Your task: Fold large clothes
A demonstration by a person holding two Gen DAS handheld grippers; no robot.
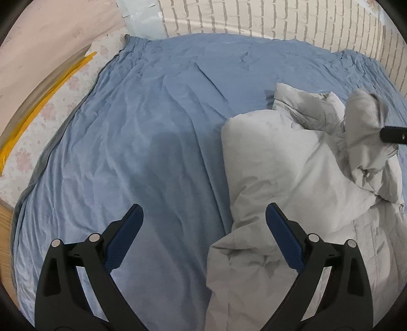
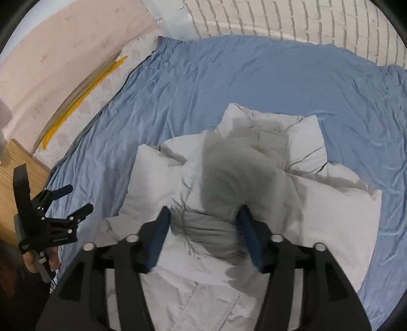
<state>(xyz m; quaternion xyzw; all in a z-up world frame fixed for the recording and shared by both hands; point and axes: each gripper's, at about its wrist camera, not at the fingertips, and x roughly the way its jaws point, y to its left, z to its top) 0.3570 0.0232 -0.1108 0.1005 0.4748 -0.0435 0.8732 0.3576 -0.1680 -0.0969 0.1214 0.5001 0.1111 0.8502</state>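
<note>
A pale grey padded jacket (image 1: pixel 292 178) lies crumpled on a blue bedsheet (image 1: pixel 152 127). My left gripper (image 1: pixel 203 214) is open and empty, hovering over the sheet at the jacket's left edge. It also shows in the right wrist view (image 2: pixel 76 201), held off the bed's left side. My right gripper (image 2: pixel 203 216) has a thick fold of the jacket (image 2: pixel 216 229) between its jaws and holds a blurred part (image 2: pixel 229 168) raised. In the left wrist view only a black tip of the right gripper (image 1: pixel 393 133) shows, with raised cloth (image 1: pixel 363 112) on it.
The blue sheet (image 2: pixel 254 76) covers a mattress with a floral edge (image 1: pixel 51 107) at the left. A yellow strip (image 1: pixel 38 107) lies along it. A white brick wall (image 1: pixel 279 17) stands behind. A wooden surface (image 2: pixel 15 178) sits at the left.
</note>
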